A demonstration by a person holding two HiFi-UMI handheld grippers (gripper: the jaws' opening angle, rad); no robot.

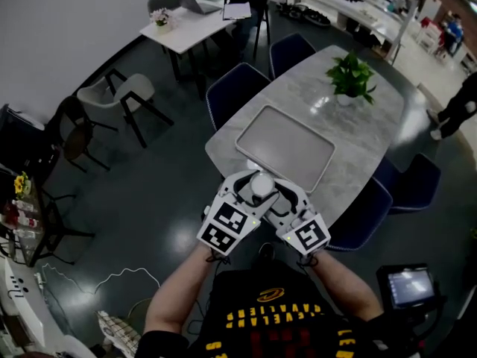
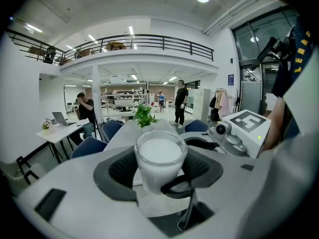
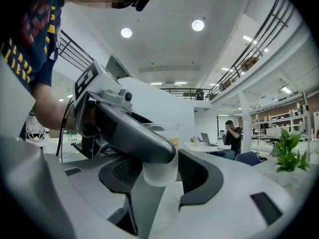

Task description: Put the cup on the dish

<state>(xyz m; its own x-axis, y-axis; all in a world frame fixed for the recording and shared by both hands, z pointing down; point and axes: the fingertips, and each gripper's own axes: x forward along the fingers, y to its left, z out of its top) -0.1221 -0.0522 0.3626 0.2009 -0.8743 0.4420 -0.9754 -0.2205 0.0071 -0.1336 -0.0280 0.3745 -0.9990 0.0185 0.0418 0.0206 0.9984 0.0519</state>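
A small clear cup (image 1: 261, 186) with a white filling is held in the air just off the near edge of the grey marble table (image 1: 373, 125). Both grippers meet on it. My left gripper (image 1: 253, 187) is shut on the cup (image 2: 160, 156), its black pads against the sides. My right gripper (image 1: 270, 191) closes on the same cup (image 3: 160, 174) from the other side, and a left finger (image 3: 134, 133) crosses in front of it there. The dish, a flat grey rectangular tray (image 1: 287, 146), lies on the table just beyond the cup.
A potted green plant (image 1: 350, 77) stands at the table's far end. Dark blue chairs (image 1: 235, 88) ring the table. A white table with a laptop (image 1: 190, 13) and a seated person (image 2: 85, 111) are further back. A small screen (image 1: 408, 286) sits at lower right.
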